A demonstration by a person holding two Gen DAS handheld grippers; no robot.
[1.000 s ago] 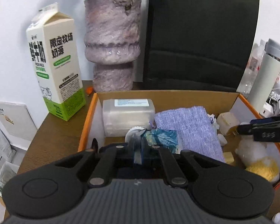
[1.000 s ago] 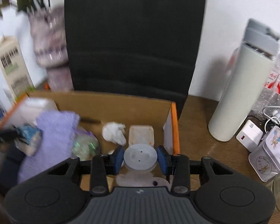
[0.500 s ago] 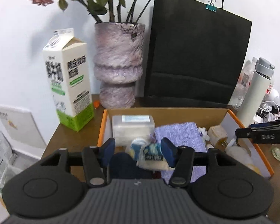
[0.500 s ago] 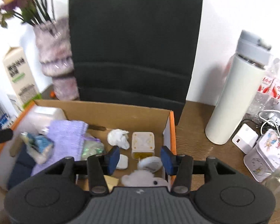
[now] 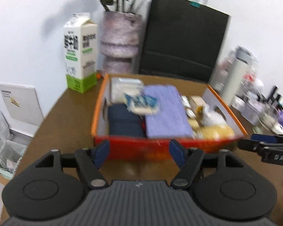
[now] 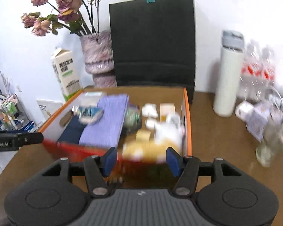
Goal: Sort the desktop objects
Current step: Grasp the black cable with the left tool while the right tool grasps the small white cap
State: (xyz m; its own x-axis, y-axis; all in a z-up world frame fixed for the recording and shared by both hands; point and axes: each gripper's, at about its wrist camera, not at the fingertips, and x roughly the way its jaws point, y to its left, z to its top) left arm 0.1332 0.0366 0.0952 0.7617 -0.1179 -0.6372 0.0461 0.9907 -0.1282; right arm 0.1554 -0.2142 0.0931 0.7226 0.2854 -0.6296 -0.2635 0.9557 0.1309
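Observation:
An orange-rimmed cardboard box [image 5: 101, 101] [image 6: 187, 113] sits on the brown desk, filled with a purple cloth [image 5: 166, 113] [image 6: 105, 124], a blue-patterned packet [image 5: 141, 102] [image 6: 90, 113], a dark blue item [image 5: 124, 122], a yellow plush [image 5: 215, 131] [image 6: 151, 148] and small white pieces. My left gripper [image 5: 138, 152] hovers in front of the box's near wall, its jaws opening with nothing between them. My right gripper [image 6: 140, 158] is also back from the box, jaws opening and empty. Each gripper's dark tip shows in the other view, right gripper [image 5: 264, 146], left gripper [image 6: 17, 141].
Behind the box stand a milk carton [image 5: 80, 52], a purple vase of dried flowers [image 5: 120, 41] and a black paper bag [image 5: 183, 39]. A white flask [image 6: 228, 75], a charger, bottles and a glass crowd the desk's right side. A white board [image 5: 20, 101] leans at the left.
Both grippers let go of what they held inside the box, the left the blue packet and the right a white round piece. Both pulled back and up, jaws widening.

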